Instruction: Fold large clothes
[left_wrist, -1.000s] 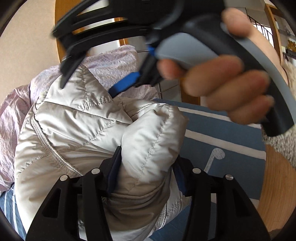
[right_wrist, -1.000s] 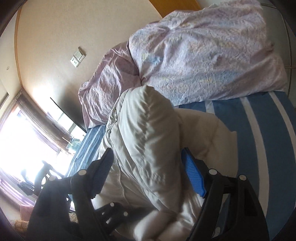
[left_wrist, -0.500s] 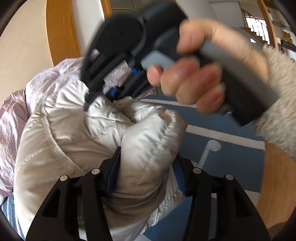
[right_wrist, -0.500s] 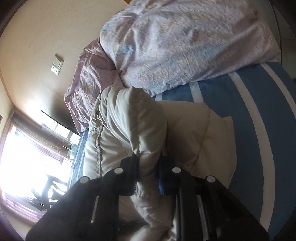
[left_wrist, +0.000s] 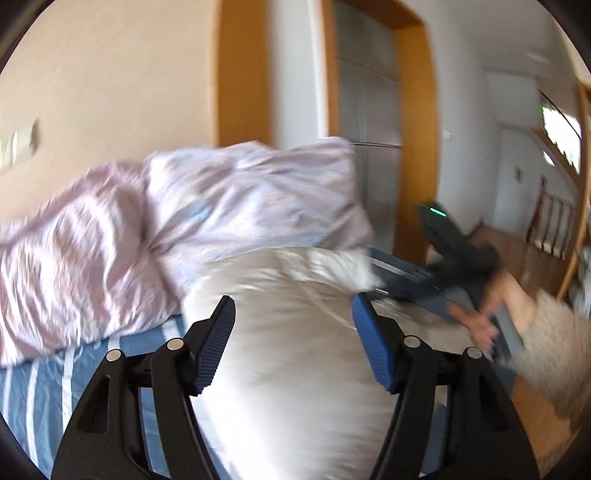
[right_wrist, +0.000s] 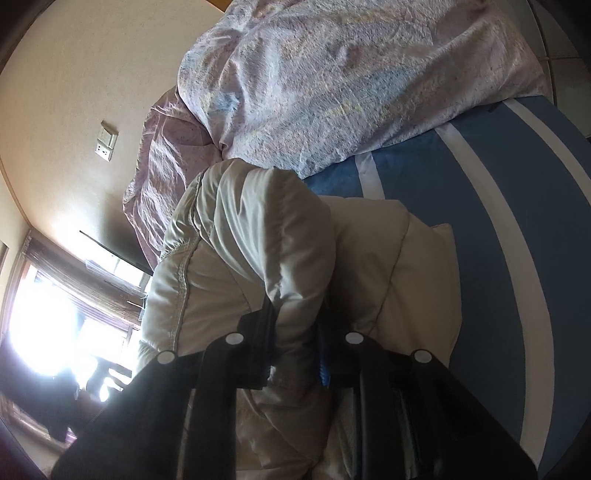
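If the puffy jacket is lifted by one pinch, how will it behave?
The jacket is probably floppy: it bulges and creases around the right gripper, which is shut on a fold. It looks padded, so likely light but bulky. The sheen suggests slippery fabric that may slide.

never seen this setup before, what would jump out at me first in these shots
The puffy pale jacket fills the middle of both views, bunched on the blue striped bedsheet. The right gripper is clamped on a fold of it, while the left gripper straddles the jacket with its jaws opening, pads off the fabric. Behind lies a crumpled lilac duvet against the wall.
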